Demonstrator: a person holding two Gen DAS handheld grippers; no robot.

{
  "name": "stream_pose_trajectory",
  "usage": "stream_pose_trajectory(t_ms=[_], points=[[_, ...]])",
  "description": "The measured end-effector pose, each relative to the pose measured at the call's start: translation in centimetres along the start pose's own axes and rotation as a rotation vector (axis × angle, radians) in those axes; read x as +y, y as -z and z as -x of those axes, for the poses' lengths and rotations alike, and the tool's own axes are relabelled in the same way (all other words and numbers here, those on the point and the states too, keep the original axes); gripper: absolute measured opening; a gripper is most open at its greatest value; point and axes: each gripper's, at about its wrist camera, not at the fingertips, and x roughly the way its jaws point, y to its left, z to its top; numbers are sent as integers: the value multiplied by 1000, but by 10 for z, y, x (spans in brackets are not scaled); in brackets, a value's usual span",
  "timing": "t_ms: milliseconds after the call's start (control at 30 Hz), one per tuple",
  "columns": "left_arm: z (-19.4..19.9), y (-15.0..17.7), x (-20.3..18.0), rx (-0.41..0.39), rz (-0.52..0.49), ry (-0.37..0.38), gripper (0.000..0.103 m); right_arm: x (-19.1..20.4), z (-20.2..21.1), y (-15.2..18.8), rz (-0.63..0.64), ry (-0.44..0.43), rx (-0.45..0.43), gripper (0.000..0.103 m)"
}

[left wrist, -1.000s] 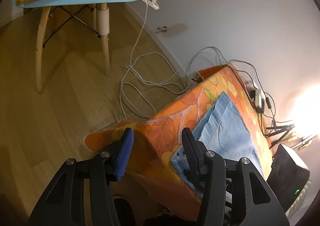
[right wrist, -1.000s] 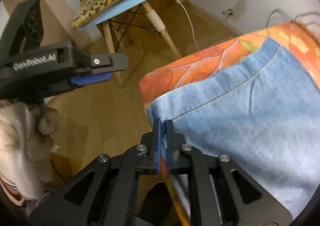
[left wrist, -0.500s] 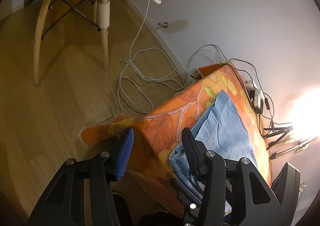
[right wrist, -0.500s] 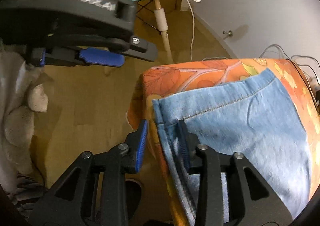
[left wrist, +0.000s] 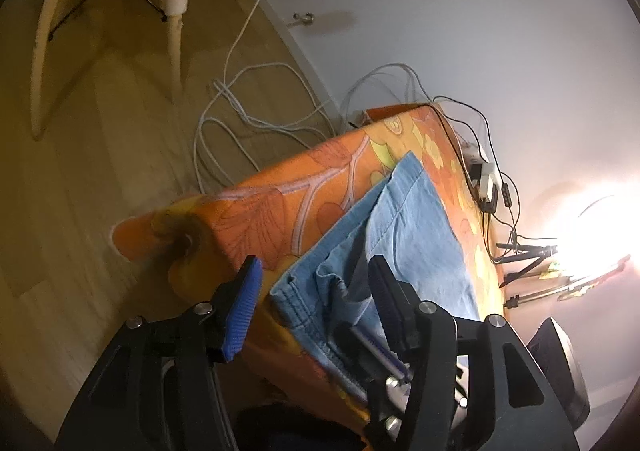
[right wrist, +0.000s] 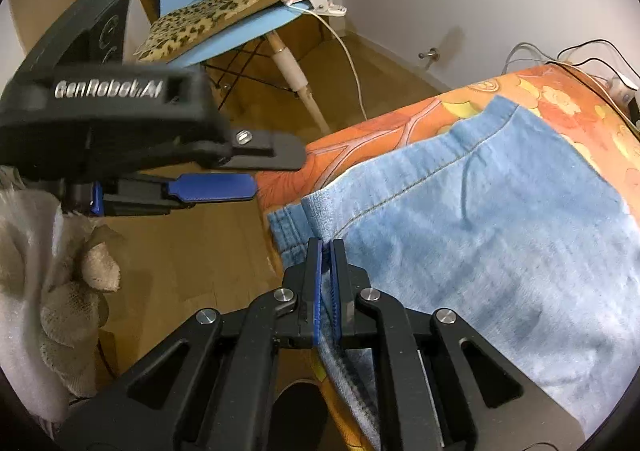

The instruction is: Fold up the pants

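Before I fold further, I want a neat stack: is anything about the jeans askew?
Yes: the jeans have a bunched lower layer sticking out past the top layer's edge at the near corner, by the shut right gripper.

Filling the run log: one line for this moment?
step: grasp | right gripper: shut on jeans edge | left gripper: jaws opening, straddling waistband, not gripping

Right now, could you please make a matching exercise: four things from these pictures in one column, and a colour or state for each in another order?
Things:
1. right gripper
2. pants
3. chair seat
4. cushion

States:
A. leopard pattern
B. shut on denim edge
C. plain blue
D. lying on the orange cloth

Pairs: 1-B, 2-D, 3-C, 4-A
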Motion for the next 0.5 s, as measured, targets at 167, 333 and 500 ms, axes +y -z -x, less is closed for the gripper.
stream_pose_trajectory(t_ms=[167, 333, 500], points=[[-7, 1, 11, 21, 45, -4, 54, 8, -5, 2, 39, -6, 23, 6], [-8, 0, 14, 32, 92, 45, 54, 8, -5, 4, 52, 12, 30, 21], [-10, 1, 10, 53, 69, 66, 52, 11, -5, 3, 77, 20, 21, 40]])
